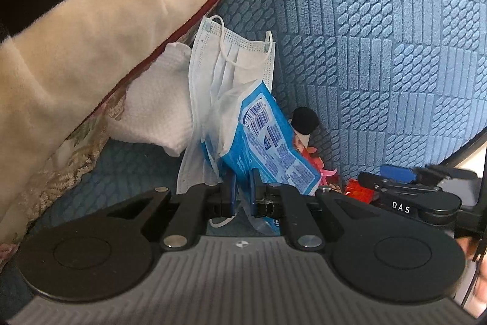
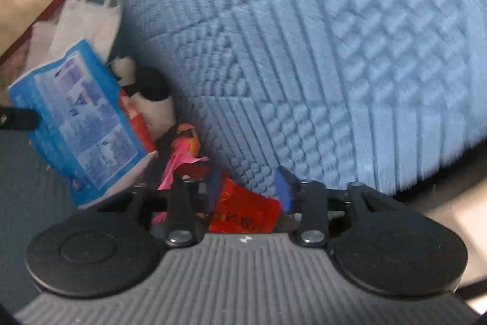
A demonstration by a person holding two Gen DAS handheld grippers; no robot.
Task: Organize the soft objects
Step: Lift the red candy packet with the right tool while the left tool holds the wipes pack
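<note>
Blue embossed fabric sofa back (image 1: 380, 51) fills most of both views, with a cream plush blanket (image 1: 91, 51) piled at the left; the soft clutter sits wedged in the corner between them. Pile, big to small: white waffle-weave cloth (image 1: 152, 111), white pleated face mask (image 1: 231, 63), blue plastic tissue pack (image 1: 271, 142), black-and-white plush toy (image 2: 152, 93), pink-and-orange fabric bit (image 2: 182, 148), red printed packet (image 2: 243, 209). Left gripper (image 1: 243, 188) is pinched nearly closed on the lower edge of the mask and tissue pack, holding both. Right gripper (image 2: 249, 188) has jaws parted around the red packet, pads not pressing it. Looks like the gather step: left has its load, right is mid-pick or just let go, can't tell which. Next move likely needs right to close squarely on the packet without snagging the pink bit. Left view alone shows the cloth and the mask loops sharply; right view alone shows the toy and packet clearly, though it's motion-blurred.
</note>
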